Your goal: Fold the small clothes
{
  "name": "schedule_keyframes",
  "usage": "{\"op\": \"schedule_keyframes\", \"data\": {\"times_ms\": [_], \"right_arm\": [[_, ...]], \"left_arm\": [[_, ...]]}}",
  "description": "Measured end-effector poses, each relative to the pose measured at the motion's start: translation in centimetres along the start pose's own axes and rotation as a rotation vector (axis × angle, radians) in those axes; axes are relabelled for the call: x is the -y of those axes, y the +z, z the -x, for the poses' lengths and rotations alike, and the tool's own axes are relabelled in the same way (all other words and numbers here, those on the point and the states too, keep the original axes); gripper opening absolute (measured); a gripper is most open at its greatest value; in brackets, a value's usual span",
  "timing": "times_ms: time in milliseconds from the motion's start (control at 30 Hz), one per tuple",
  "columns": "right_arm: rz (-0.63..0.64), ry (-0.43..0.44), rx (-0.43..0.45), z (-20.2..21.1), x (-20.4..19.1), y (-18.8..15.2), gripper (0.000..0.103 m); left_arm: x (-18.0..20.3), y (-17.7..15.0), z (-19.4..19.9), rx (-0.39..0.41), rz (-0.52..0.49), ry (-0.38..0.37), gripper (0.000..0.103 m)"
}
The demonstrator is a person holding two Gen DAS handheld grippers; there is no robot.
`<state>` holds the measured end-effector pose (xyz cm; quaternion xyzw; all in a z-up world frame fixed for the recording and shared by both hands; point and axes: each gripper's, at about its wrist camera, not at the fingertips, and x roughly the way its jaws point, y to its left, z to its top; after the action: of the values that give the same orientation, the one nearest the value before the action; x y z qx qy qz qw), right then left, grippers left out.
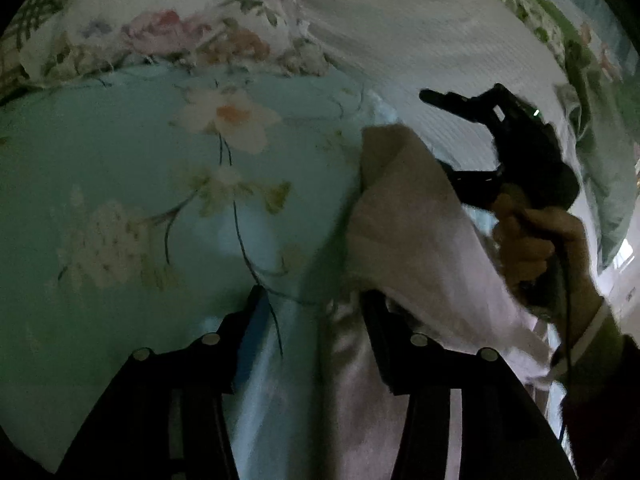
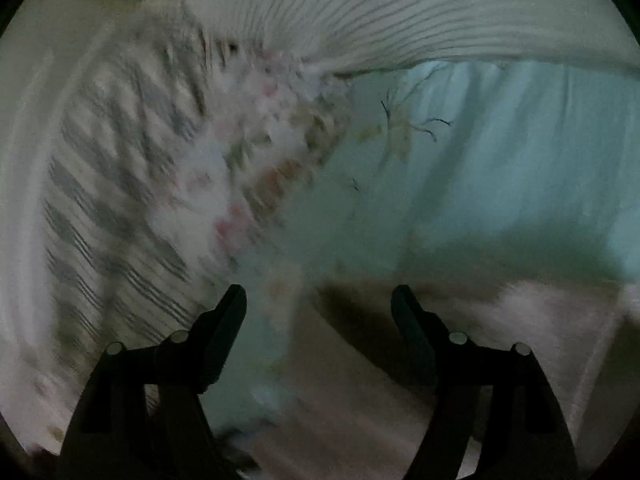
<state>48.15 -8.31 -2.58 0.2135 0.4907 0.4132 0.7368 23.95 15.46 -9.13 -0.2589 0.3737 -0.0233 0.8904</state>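
Clutching soft pink cloth (image 1: 420,240), seemingly, left gripper (image 1: 316,308); right gripper (image 2: 320,300) spread empty.

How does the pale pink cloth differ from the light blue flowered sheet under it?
The pink cloth is plain, while the blue sheet carries printed flowers and thin dark stems. The pink cloth is small, bunched and partly lifted, running between the fingers of the left gripper; the blue sheet lies spread wide beneath it. Both are soft, pale fabrics, dimly lit.
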Motion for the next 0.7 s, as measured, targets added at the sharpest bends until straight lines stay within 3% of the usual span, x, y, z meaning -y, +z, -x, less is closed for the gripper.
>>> {"op": "schedule_keyframes", "data": {"times_ms": [100, 133, 167, 200, 267, 367, 500, 567, 700], "right_arm": [[0.084, -0.072, -0.121, -2.7, -1.4, -0.3, 0.045], [0.117, -0.089, -0.164, -3.8, -1.8, -0.6, 0.017], [0.139, -0.096, -0.182, -4.7, -2.3, -0.7, 0.009], [0.15, -0.076, -0.177, -5.2, -2.7, -0.7, 0.009], [0.131, -0.007, -0.121, -5.3, -3.1, -0.6, 0.009], [0.003, 0.05, 0.003, -5.0, -1.0, -0.6, 0.009], [-0.132, -0.039, 0.056, -4.3, 1.6, -1.6, 0.021], [-0.128, -0.035, 0.083, -2.1, 1.3, -2.7, 0.031], [-0.052, -0.148, 0.197, 5.0, -0.2, -6.1, 0.043]], "left_arm": [[1.2, 0.1, -0.8, -0.019, -0.052, 0.062, 0.05], [1.5, 0.3, -1.2, -0.029, -0.071, 0.081, 0.05], [2.0, 0.4, -1.7, -0.041, -0.098, 0.102, 0.049], [2.5, 0.5, -2.0, -0.049, -0.13, 0.116, 0.038], [3.4, 0.7, -2.8, -0.071, -0.186, 0.096, 0.005], [3.8, 0.5, -1.8, -0.038, -0.217, 0.107, 0.004], [3.5, -0.6, -0.1, -0.018, -0.246, 0.098, 0.005], [2.8, -0.8, -0.2, -0.051, -0.242, 0.09, 0.005], [2.0, -0.3, 0.9, -0.065, -0.234, 0.095, 0.006]]}}
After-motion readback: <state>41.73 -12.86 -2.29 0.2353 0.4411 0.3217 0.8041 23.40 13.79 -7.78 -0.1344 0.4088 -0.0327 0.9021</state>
